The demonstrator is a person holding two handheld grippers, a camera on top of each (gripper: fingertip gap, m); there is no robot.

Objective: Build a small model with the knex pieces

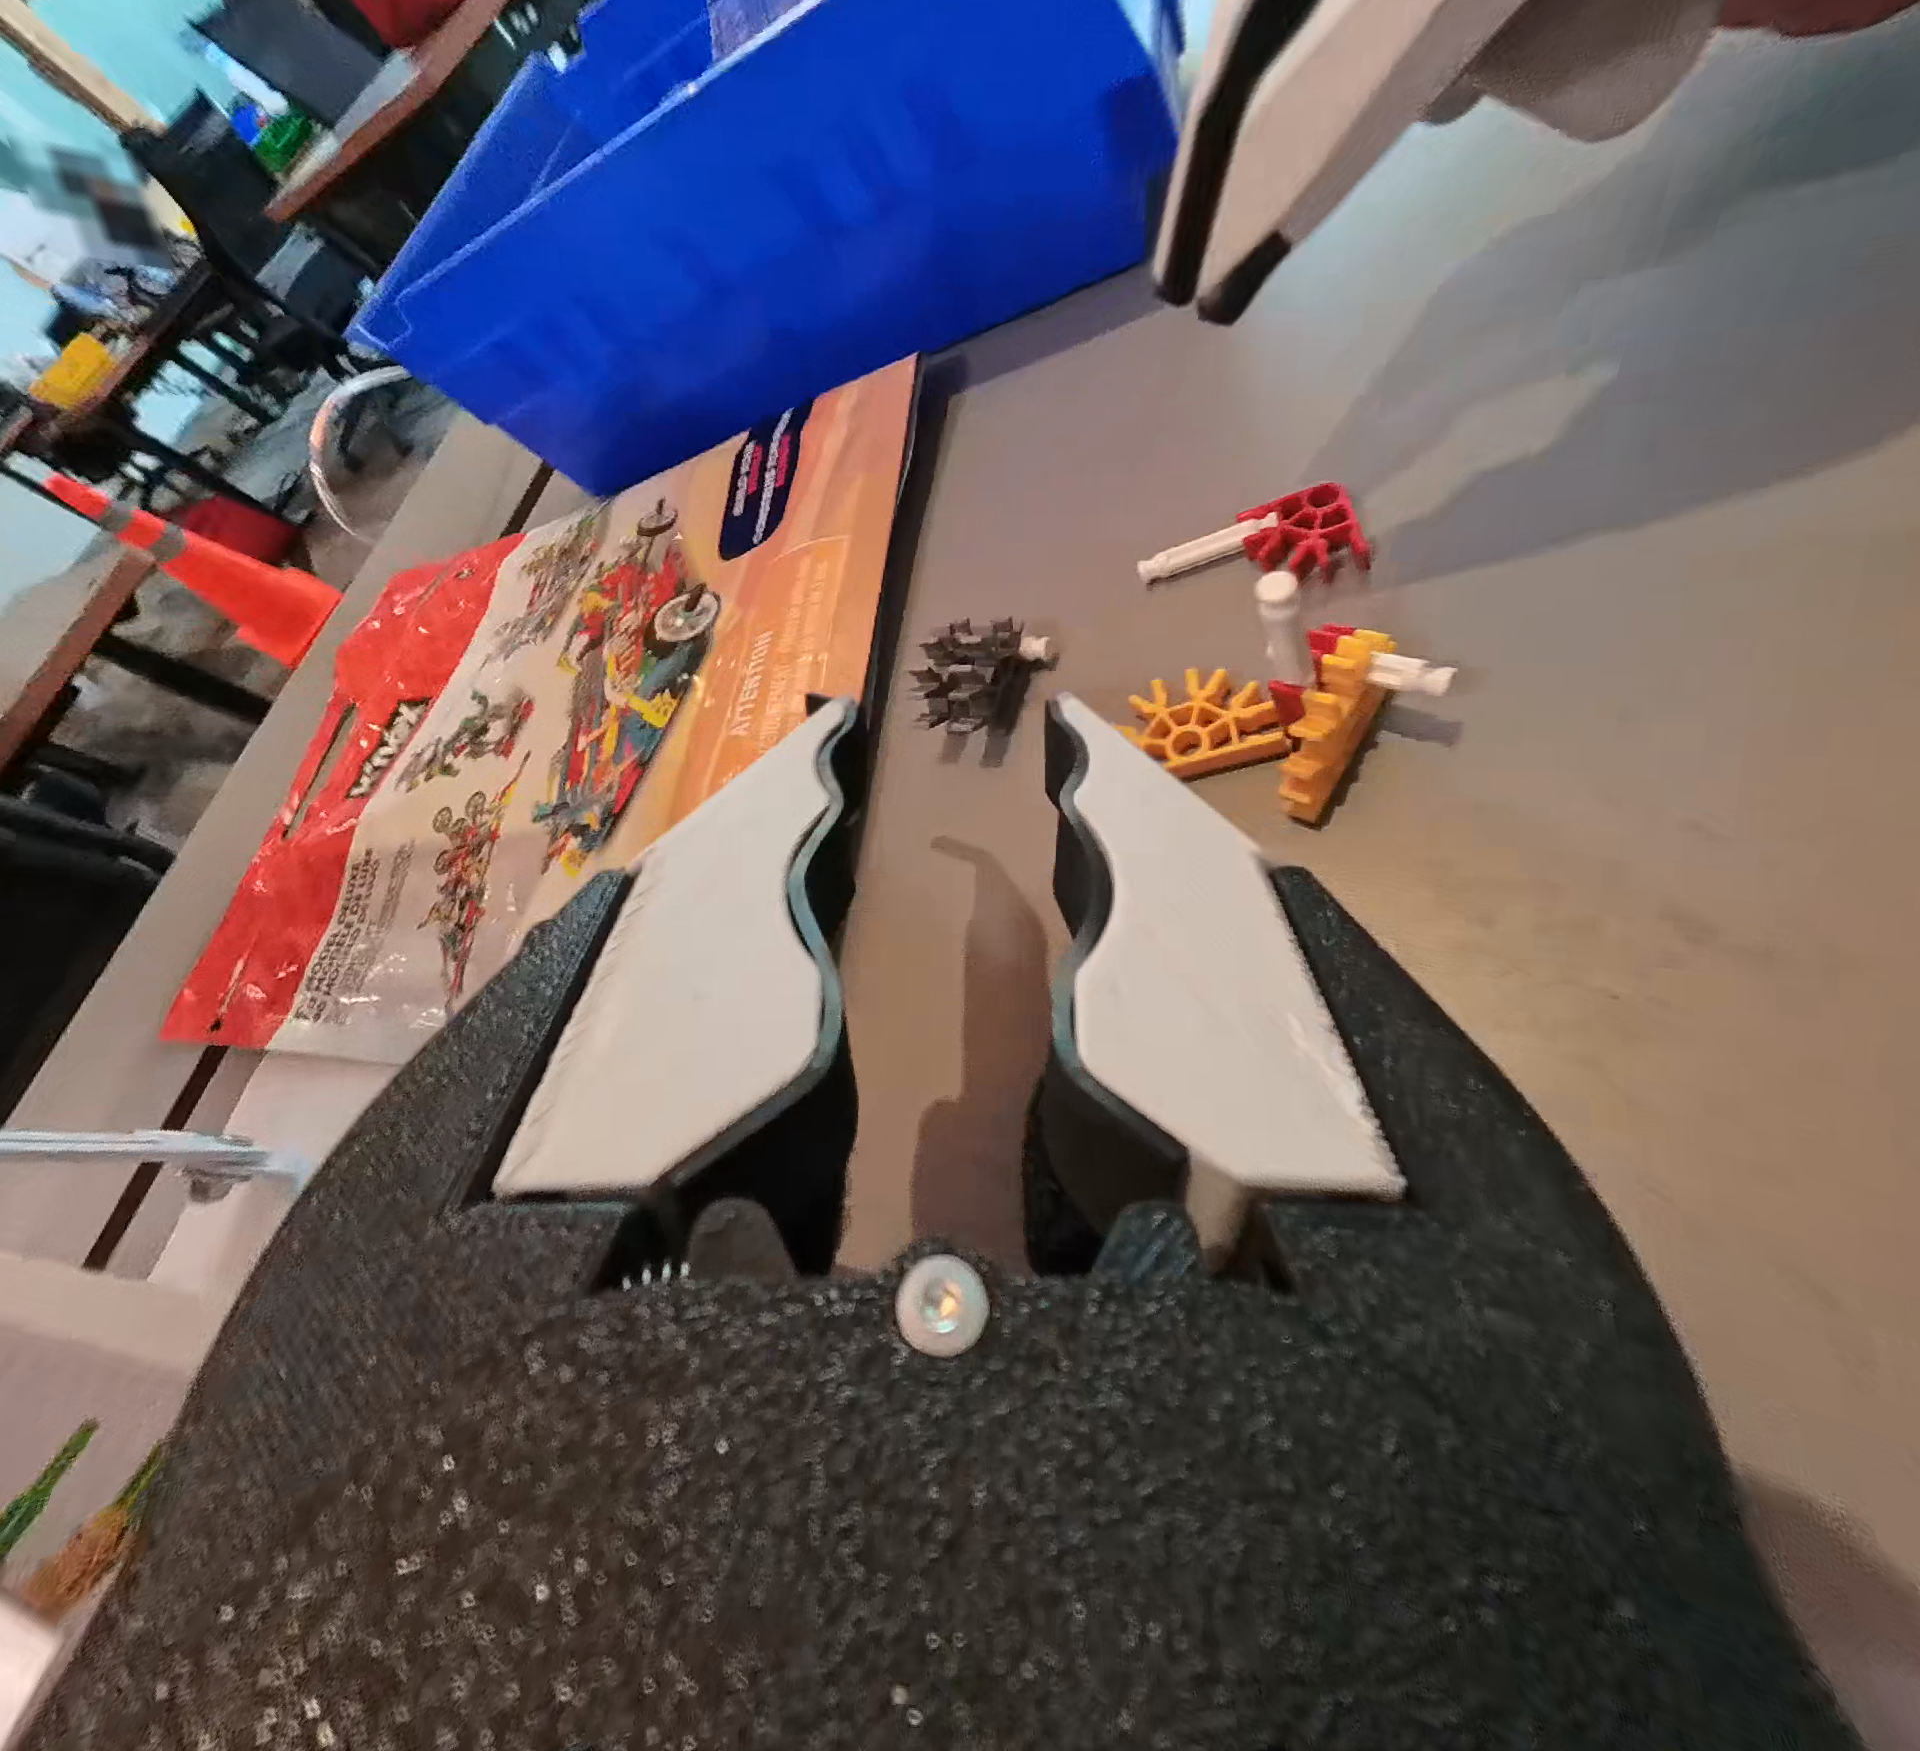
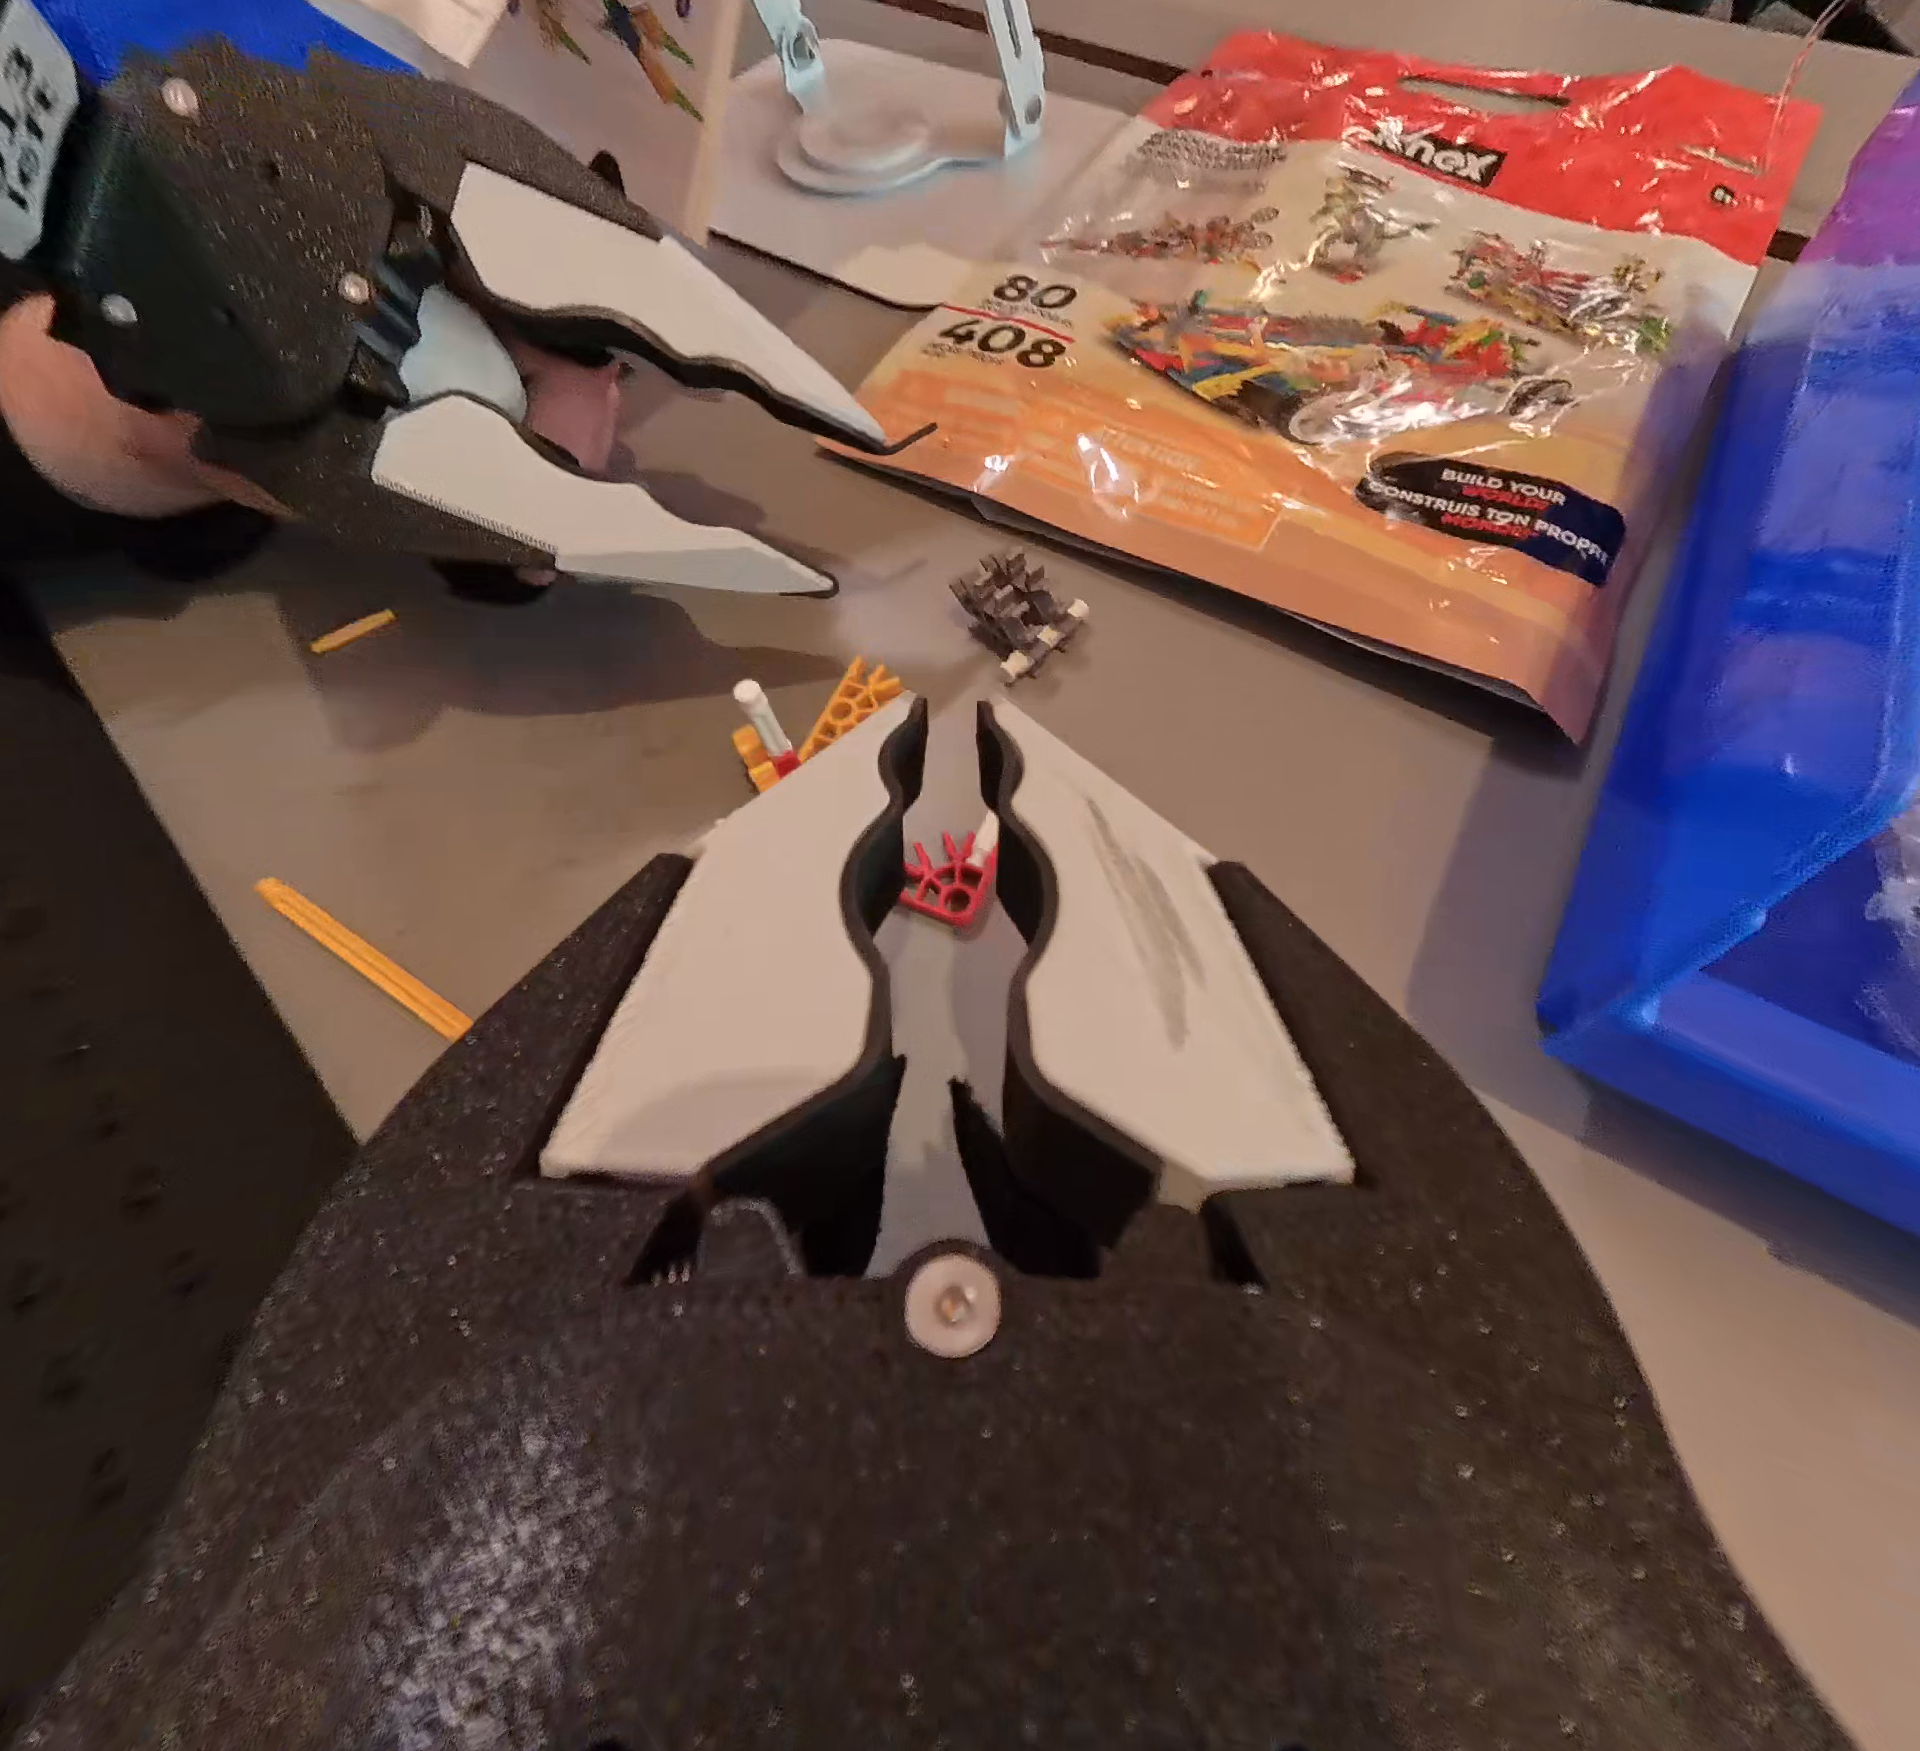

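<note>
1. Two blue bins crowd the bench edge; a swung arm may strike them.
2. Toy bag is glossy; it may slide.
3. Right gripper, jaws narrow and empty, hangs above the red connector; descent may scatter it.
4. Left gripper, jaws wide and empty, faces the grey connector cluster; a nudge may tip it.

- The left tool, empty with its fingers spread apart, hovers above the grey surface, nearest a dark grey spiky connector cluster lying just ahead of its tips.
- A yellow and red connector assembly with white rods lies to the right of that cluster.
- The right tool, fingers nearly closed and empty, hangs over a red connector with a white rod lying flat on the surface.
</note>
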